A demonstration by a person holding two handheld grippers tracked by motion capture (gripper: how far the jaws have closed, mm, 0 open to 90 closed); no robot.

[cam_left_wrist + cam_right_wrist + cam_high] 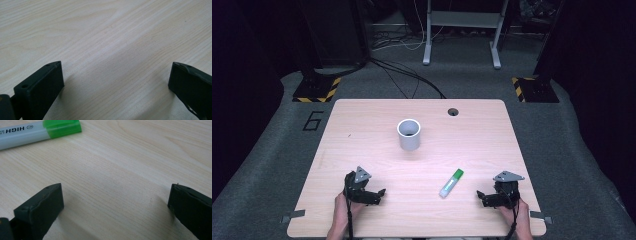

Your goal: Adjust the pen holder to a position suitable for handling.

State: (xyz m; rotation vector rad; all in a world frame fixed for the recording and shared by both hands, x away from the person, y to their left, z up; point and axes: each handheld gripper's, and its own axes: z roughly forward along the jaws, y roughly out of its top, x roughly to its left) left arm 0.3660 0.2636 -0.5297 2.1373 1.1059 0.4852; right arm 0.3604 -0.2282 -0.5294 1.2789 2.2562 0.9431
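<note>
- Right gripper [116, 202], right gripper view: both black jaws rise from the bottom corners, spread wide, with bare wood grain between them and nothing held.
- Same view, upper left of the frame: the highlighter [37, 131] lies flat on the table, pale grey barrel with "HIGH" printed on it, green cap toward frame centre. It sits well beyond the jaw tips, off to the left, not between them and not touched.
- Left gripper [116, 80], left gripper view: jaws also wide apart, empty, low over plain table wood.
- High view, bottom of frame: the left gripper [364, 189] at lower left and the right gripper [497, 194] at lower right each rest on the table [362, 125] in a hand, with a grey three-cornered plate on top.
- High view: the highlighter [451, 183] lies just left of the right gripper, near but apart, slanted, green cap toward the upper right. It is closer to the right gripper than to the left.
- Farther up, frame centre: a white cup [409, 134] stands upright with its mouth open, well apart from both grippers and the highlighter.
</note>
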